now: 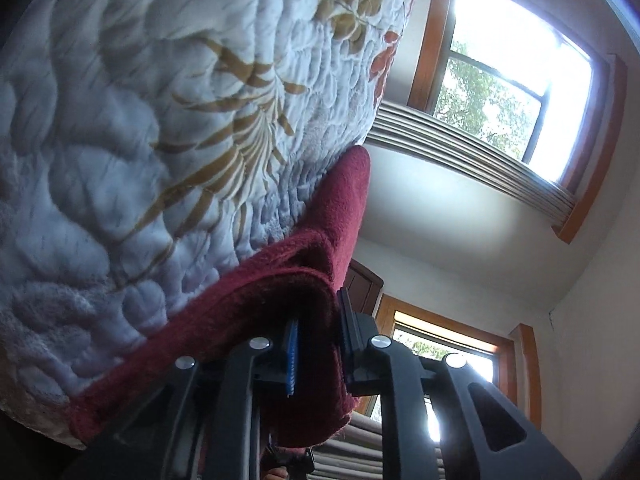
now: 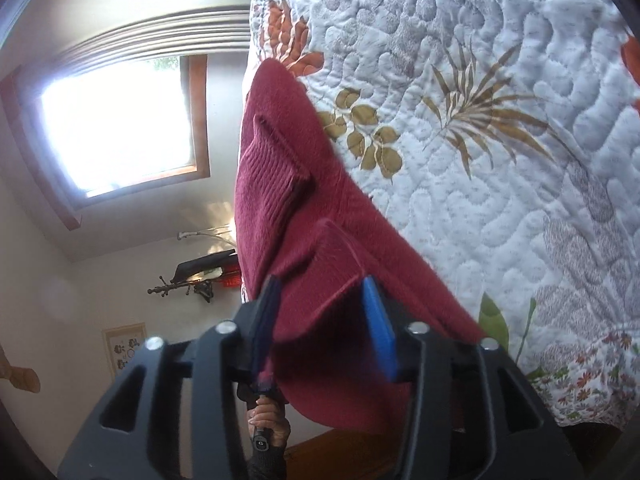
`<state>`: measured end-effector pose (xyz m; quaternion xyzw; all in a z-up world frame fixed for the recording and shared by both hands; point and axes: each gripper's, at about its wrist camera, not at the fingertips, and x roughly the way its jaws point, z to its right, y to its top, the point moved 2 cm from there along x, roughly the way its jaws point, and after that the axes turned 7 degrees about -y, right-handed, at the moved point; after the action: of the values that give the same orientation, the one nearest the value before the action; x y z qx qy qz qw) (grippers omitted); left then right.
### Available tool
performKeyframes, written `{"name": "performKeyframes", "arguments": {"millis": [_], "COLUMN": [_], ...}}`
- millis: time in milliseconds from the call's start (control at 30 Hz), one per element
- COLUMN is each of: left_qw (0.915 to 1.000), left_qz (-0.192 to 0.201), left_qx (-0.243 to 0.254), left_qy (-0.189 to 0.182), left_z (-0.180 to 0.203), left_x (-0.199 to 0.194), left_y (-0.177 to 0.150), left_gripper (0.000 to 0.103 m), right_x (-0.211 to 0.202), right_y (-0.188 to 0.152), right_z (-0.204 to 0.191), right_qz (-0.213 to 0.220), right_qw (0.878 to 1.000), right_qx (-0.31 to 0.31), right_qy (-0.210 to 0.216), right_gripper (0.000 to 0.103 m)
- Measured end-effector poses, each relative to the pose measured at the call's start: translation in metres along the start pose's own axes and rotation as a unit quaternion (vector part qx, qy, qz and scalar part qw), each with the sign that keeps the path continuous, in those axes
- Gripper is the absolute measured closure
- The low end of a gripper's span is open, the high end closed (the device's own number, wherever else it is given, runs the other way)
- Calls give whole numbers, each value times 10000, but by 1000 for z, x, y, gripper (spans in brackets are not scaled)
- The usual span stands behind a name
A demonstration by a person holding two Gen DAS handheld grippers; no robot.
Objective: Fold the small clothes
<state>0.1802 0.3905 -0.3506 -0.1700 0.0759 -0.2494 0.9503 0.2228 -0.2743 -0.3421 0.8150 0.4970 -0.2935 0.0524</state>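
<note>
Two grippers pinch one dark red knit garment (image 1: 276, 280). Left gripper (image 1: 316, 354): both fingers pressed onto a folded edge of the garment, fabric bunched between the pads and draping below them. Right gripper (image 2: 320, 332): blue pads (image 2: 380, 332) clamp another edge with a ribbed cuff just ahead of the fingertips. Beyond both sets of fingers the garment stretches toward a white quilted bedspread (image 2: 500, 208) printed with leaves. Window (image 1: 516, 92) lies beyond the left fingers.
</note>
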Motion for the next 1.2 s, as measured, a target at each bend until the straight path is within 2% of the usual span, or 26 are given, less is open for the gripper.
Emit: {"name": "performKeyframes", "arguments": {"millis": [167, 233, 300, 333, 367, 400, 433, 467, 500, 533, 600, 633, 700, 833, 867, 900, 1000, 1033, 1067, 1100, 1133, 1200], "left_qw": [9994, 9989, 9982, 9973, 9954, 9908, 9836, 9694, 9529, 9253, 8720, 8493, 8104, 7657, 7562, 7510, 7412, 7390, 7371, 7351, 7355, 7404], "left_qz": [341, 393, 420, 367, 252, 97, -51, -261, -443, -711, -1114, -1276, -1526, -2198, -2337, -2441, -2783, -2853, -2927, -2956, -2989, -3053], "left_qx": [109, 235, 428, 610, 866, 1199, 1538, 1984, 2366, 2865, 3590, 3856, 4294, 4592, 4636, 4670, 4819, 4856, 4857, 4856, 4842, 4805], "left_qy": [-10, -55, 53, 150, 337, 627, 945, 1419, 1843, 2383, 3138, 3372, 3683, 3931, 3983, 3979, 3755, 3698, 3676, 3695, 3677, 3574], "left_z": [16, 28, 43, 54, 65, 77, 88, 99, 107, 115, 120, 114, 111, 89, 85, 86, 85, 86, 86, 86, 85, 85], "left_x": [-3, -3, -2, -2, -1, 2, 1, 6, 10, 19, 36, 34, 46, 69, 73, 75, 83, 83, 82, 80, 79, 77], "left_y": [-9, -13, -17, -20, -24, -29, -36, -43, -49, -57, -69, -72, -74, -60, -58, -58, -60, -61, -61, -61, -60, -59], "left_gripper": [74, 68, 63, 60, 52, 47, 37, 30, 28, 26, 25, 24, 24, 24, 24, 24, 26, 32, 45, 53, 63, 69], "right_x": [-5, -9, -13, -15, -17, -17, -18, -17, -17, -16, -11, -9, -4, 11, 14, 17, 34, 38, 42, 45, 49, 53], "right_y": [25, 34, 39, 40, 39, 38, 35, 31, 25, 18, 7, 1, -8, -14, -15, -16, -15, -14, -15, -16, -17, -20], "right_z": [2, 0, -3, -6, -9, -12, -15, -17, -20, -23, -25, -27, -28, -30, -31, -32, -36, -38, -41, -44, -46, -51], "right_qz": [-77, -75, -82, -94, -112, -134, -157, -181, -205, -233, -238, -218, -140, 6, 17, 12, -66, -84, -99, -121, -177, -293], "right_qw": [10000, 9999, 9994, 9985, 9969, 9946, 9910, 9867, 9816, 9749, 9645, 9596, 9531, 9493, 9496, 9495, 9440, 9410, 9373, 9339, 9316, 9268], "right_qx": [17, -132, -334, -510, -713, -929, -1181, -1423, -1648, -1908, -2259, -2400, -2561, -2568, -2532, -2513, -2591, -2641, -2705, -2776, -2841, -2938], "right_qy": [59, 9, -103, -197, -306, -439, -603, -770, -941, -1126, -1345, -1450, -1604, -1815, -1850, -1878, -2044, -2115, -2194, -2249, -2260, -2320], "right_gripper": [53, 54, 53, 50, 48, 46, 44, 43, 42, 40, 37, 36, 33, 30, 30, 29, 28, 28, 28, 29, 35, 46]}}
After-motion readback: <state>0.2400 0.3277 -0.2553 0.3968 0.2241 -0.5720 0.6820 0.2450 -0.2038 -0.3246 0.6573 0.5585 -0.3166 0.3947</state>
